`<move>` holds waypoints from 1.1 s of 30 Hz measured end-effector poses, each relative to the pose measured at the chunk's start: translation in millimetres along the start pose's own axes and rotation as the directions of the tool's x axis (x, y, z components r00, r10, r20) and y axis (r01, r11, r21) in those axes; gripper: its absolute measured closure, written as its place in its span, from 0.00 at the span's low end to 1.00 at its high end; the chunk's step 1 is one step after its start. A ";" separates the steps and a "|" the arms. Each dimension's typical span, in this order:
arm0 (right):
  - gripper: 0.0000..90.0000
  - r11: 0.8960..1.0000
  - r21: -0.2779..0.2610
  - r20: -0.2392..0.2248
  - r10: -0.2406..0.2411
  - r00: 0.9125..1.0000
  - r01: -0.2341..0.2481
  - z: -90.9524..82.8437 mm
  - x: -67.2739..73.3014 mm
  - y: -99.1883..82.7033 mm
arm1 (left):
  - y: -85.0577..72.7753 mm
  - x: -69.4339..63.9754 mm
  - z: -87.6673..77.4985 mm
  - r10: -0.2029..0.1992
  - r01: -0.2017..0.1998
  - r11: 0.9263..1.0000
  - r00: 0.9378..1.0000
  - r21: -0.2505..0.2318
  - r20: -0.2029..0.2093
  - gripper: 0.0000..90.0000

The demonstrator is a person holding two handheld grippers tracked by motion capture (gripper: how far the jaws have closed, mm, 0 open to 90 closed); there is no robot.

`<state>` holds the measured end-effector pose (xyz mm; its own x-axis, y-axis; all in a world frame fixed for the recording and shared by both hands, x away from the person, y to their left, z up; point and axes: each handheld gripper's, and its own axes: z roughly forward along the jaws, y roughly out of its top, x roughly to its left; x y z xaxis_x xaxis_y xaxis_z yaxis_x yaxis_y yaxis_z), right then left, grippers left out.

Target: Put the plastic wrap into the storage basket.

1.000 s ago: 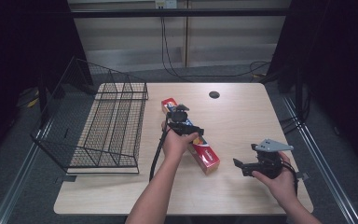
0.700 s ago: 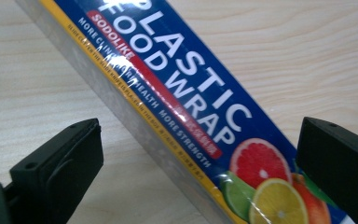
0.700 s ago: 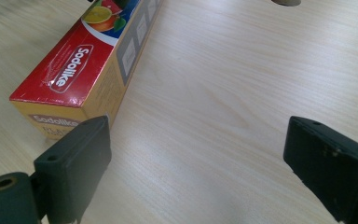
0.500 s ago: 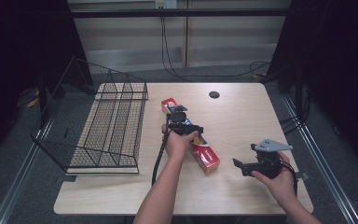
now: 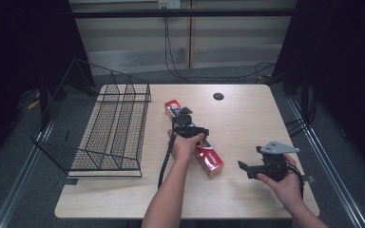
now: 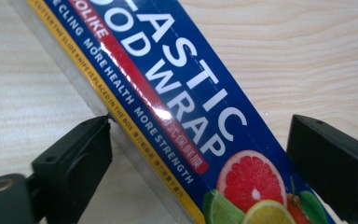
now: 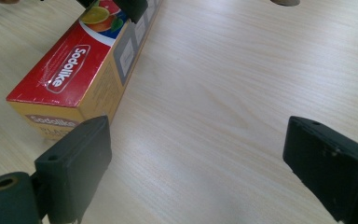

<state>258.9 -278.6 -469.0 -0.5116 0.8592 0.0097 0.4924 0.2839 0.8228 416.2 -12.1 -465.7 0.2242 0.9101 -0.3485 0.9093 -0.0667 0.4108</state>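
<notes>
High view: the wrap box [image 5: 196, 141] lies flat near the middle of the table [image 5: 247, 199], its long axis running from 11 o'clock to 5 o'clock. The left gripper [image 5: 186, 124] sits over the box's middle, held by the left hand [image 5: 185, 146], with a cable [image 5: 164, 164] trailing toward 6 o'clock. A wire rack [image 5: 109, 130] stands at 9 o'clock from the box, well apart. The right gripper [image 5: 255, 167] rests in the right hand [image 5: 285, 183] at 4 o'clock from the box, near its red end but apart from it. A dark hole [image 5: 218, 96] marks the table at 1 o'clock.

Left gripper view: the jaws are spread, one on each side of the box [image 6: 177, 107]; the left one touches or nearly touches its edge, the right one stands clear.

Right gripper view: the jaws are spread wide over bare table [image 7: 223, 107]. The box [image 7: 81, 65] lies at 10 o'clock, its red end nearest.
</notes>
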 end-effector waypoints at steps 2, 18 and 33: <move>0.09 1.000 0.000 -0.003 -0.002 1.000 0.002 0.0 0.4 0.0 | 0.9 1.4 -2.5 -0.011 0.011 1.000 1.000 0.021 0.001 0.14; 0.09 1.000 0.002 -0.002 -0.007 1.000 0.007 1.1 1.9 0.9 | 10.2 11.0 -19.9 0.072 -0.065 0.994 0.994 0.084 -0.082 0.37; 0.09 1.000 0.006 -0.006 -0.002 1.000 0.002 1.6 -0.4 0.7 | 29.6 11.6 -15.7 0.168 -0.140 0.974 0.973 0.175 -0.157 0.48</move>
<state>260.5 -278.1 -469.4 -0.5171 0.8558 0.0115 0.4954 0.2884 0.8194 440.2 2.9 -444.4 0.3164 0.9386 -0.1378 0.9161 -0.2645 0.3015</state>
